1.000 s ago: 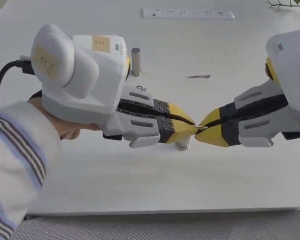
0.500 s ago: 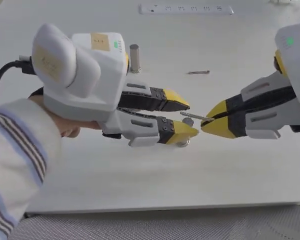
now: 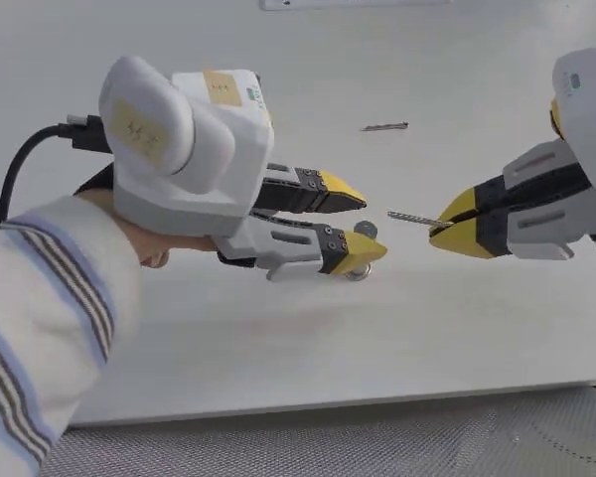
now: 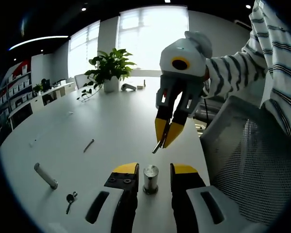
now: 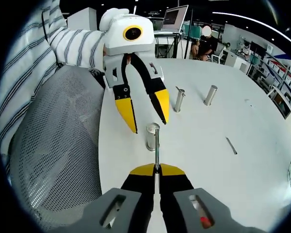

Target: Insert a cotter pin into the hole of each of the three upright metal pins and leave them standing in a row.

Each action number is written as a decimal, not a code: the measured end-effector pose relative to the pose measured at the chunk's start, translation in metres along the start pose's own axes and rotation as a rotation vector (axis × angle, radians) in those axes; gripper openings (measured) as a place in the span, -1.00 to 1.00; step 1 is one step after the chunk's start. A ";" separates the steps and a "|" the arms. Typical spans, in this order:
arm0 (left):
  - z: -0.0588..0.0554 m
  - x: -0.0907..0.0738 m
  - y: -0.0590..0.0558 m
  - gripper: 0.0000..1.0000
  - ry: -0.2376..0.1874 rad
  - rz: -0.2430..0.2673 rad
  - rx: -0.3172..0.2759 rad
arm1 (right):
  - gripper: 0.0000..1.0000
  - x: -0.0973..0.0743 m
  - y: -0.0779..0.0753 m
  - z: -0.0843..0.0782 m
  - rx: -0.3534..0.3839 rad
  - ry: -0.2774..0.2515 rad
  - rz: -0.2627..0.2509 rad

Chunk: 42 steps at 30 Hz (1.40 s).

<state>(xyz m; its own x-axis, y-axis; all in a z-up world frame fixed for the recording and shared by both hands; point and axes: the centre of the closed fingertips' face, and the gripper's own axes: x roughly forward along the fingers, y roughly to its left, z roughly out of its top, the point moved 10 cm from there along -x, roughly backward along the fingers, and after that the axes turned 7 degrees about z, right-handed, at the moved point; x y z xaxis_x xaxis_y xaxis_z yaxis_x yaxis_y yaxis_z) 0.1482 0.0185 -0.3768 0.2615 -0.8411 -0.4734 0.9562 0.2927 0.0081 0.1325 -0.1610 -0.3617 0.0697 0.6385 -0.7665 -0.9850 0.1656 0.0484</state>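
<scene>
A short upright metal pin (image 3: 364, 230) stands between the spread jaws of my left gripper (image 3: 372, 229), which is open and does not touch it. In the left gripper view the same pin (image 4: 151, 178) rises between the yellow fingertips. My right gripper (image 3: 439, 229) is shut on a thin cotter pin (image 3: 407, 218), whose free end points at the pin's top from a short gap away. The cotter pin (image 5: 156, 145) lines up with the pin (image 5: 152, 137) in the right gripper view, where the left gripper (image 5: 148, 124) hangs open behind it.
Two more upright metal pins (image 5: 179, 100) (image 5: 211, 95) stand farther back on the white table (image 3: 278, 328); the nearer one seems to carry a cotter pin. A loose cotter pin (image 3: 384, 127) lies beyond. The table's front edge (image 3: 328, 402) and a mesh chair are close.
My left gripper, shut at the cotter pin's tip a second ago, has opened. The right gripper has drawn back to the right with the cotter pin. The head camera shifted too.
</scene>
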 end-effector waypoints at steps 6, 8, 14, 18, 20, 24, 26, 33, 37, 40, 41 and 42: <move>-0.004 0.004 0.001 -0.74 0.039 0.001 -0.002 | -1.00 0.004 -0.007 -0.013 0.009 0.014 0.014; -0.005 0.005 0.002 -0.74 0.049 0.002 0.002 | -1.00 0.007 -0.010 -0.017 0.007 0.018 0.019; -0.007 0.006 0.004 -0.76 0.075 0.014 -0.004 | -1.00 0.013 -0.015 -0.019 -0.020 0.025 0.043; -0.006 0.007 0.003 -0.80 0.089 0.010 -0.002 | -1.00 0.015 -0.016 -0.016 -0.039 0.023 0.054; -0.005 0.007 0.003 -0.80 0.096 0.011 -0.012 | -1.00 0.016 -0.017 -0.015 -0.064 0.029 0.059; -0.004 0.007 0.004 -0.81 0.107 0.006 0.003 | -1.00 0.016 -0.017 -0.012 -0.116 0.057 0.052; -0.004 0.008 0.004 -0.81 0.114 0.000 0.013 | -1.00 0.016 -0.017 -0.010 -0.122 0.055 0.047; -0.002 0.008 0.005 -0.81 0.124 0.000 0.017 | -1.00 0.017 -0.017 -0.008 -0.153 0.081 0.052; -0.002 0.008 0.004 -0.81 0.126 -0.001 0.022 | -1.00 0.018 -0.016 -0.008 -0.153 0.083 0.053; -0.002 0.008 0.004 -0.81 0.127 -0.001 0.025 | -1.00 0.018 -0.016 -0.006 -0.151 0.077 0.055; -0.002 0.008 0.004 -0.81 0.127 -0.001 0.028 | -1.00 0.017 -0.015 -0.005 -0.150 0.072 0.056; -0.002 0.007 0.003 -0.81 0.127 -0.001 0.029 | -1.00 0.017 -0.015 -0.004 -0.148 0.067 0.057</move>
<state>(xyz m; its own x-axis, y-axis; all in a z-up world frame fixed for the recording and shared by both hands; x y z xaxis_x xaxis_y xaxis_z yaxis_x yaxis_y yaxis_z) 0.1533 0.0141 -0.3819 0.2433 -0.7767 -0.5809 0.9603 0.2770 0.0319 0.1481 -0.1556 -0.3784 0.0071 0.5916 -0.8062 -0.9999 0.0144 0.0017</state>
